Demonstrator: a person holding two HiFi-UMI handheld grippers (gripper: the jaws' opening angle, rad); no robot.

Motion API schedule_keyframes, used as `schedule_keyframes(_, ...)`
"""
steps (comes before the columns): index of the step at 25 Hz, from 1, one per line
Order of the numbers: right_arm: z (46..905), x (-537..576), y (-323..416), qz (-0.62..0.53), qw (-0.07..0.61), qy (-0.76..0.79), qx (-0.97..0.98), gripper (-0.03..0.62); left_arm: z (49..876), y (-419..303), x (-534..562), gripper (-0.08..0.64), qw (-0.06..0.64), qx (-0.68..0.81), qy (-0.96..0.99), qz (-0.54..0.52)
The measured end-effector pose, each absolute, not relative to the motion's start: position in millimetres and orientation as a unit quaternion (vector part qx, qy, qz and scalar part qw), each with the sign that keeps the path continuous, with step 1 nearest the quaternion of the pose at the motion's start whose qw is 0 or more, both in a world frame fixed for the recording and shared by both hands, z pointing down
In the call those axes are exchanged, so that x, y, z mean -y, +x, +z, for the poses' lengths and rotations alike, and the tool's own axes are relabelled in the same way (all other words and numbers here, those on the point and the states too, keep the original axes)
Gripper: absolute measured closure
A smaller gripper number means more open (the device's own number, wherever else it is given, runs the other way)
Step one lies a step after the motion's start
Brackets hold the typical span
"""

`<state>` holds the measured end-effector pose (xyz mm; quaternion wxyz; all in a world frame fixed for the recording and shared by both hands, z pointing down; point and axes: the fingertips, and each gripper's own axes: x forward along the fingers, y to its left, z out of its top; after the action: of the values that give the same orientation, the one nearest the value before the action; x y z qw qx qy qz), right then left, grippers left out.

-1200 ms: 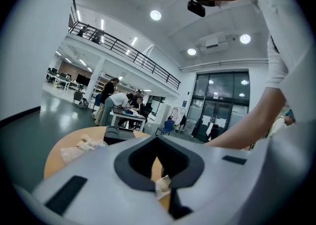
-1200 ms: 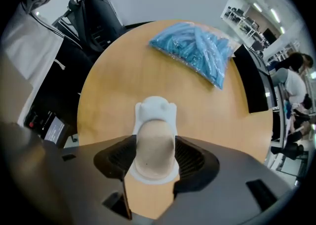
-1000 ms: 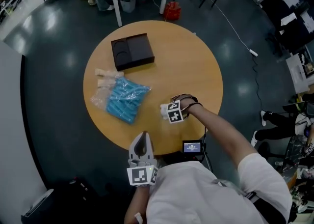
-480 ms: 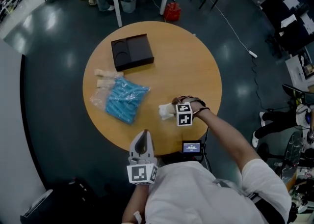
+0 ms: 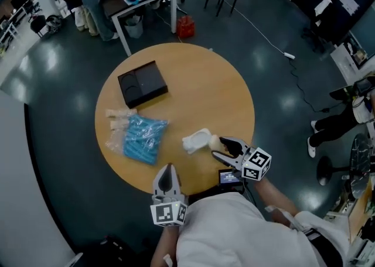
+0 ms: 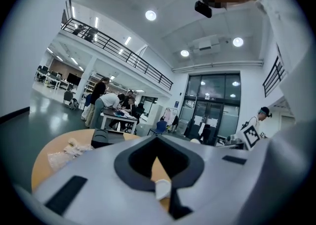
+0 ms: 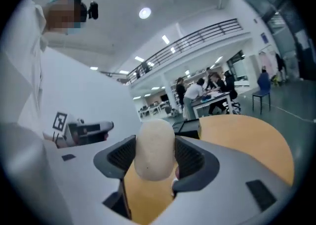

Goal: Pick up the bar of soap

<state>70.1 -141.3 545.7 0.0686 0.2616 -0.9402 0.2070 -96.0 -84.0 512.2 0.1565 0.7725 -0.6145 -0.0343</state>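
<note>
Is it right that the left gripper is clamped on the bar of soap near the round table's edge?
No. The right gripper is clamped on the bar of soap near the round table's edge, as the right gripper view shows. The left gripper is shut on nothing.

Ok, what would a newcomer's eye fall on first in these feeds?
The pale bar of soap clamped in the right tongs, held over the near right part of the round table. Next comes the bright blue packet at the table's left, with a black box beyond it. The left tongs hang shut at the near edge.
</note>
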Motion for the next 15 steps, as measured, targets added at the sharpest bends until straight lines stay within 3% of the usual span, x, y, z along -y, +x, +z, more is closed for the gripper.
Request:
schedule_keyframes(4, 535, 121, 80, 0.227, 0.007, 0.313, 0.922, 0.336, 518, -85, 90, 0.554, 0.168, 0.602, 0.780, -0.037)
schedule_keyframes(15, 549, 119, 92, 0.228, 0.009, 0.347, 0.909, 0.336, 513, -68, 100, 0.554, 0.166, 0.585, 0.793, -0.040)
